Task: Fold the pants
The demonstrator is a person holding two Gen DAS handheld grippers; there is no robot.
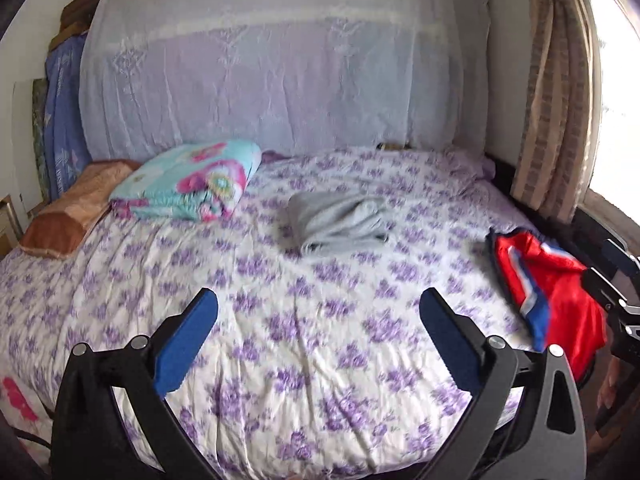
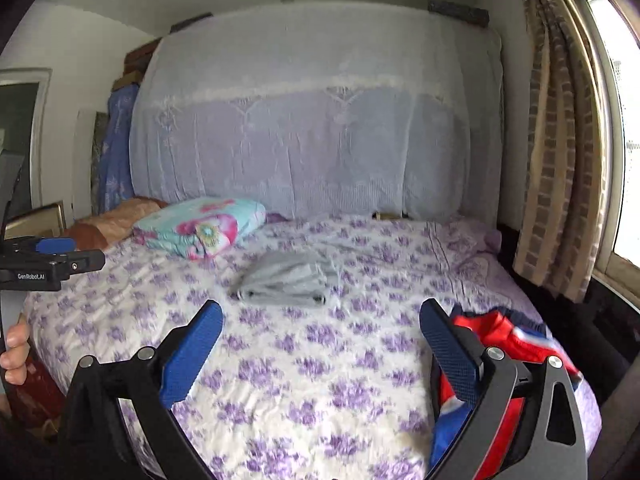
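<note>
Folded light grey pants (image 1: 340,222) (image 2: 290,280) lie in a compact bundle in the middle of the bed. My left gripper (image 1: 318,308) hangs above the near part of the bed, well short of the bundle, open with nothing between its blue pads. My right gripper (image 2: 320,320) is also open and empty, above the bed's near edge. Its right finger stands in front of a crumpled red, white and blue garment (image 2: 500,344) (image 1: 552,292) at the bed's right side. The left gripper's body (image 2: 48,264) and a person's hand (image 2: 14,350) show at the left edge of the right wrist view.
The bed (image 1: 280,340) carries a white sheet with purple flowers. A folded turquoise floral blanket (image 1: 192,184) and a brown pillow (image 1: 68,208) lie at its far left. A white netted cloth (image 1: 280,80) hangs behind. A striped curtain (image 1: 560,120) and window are on the right.
</note>
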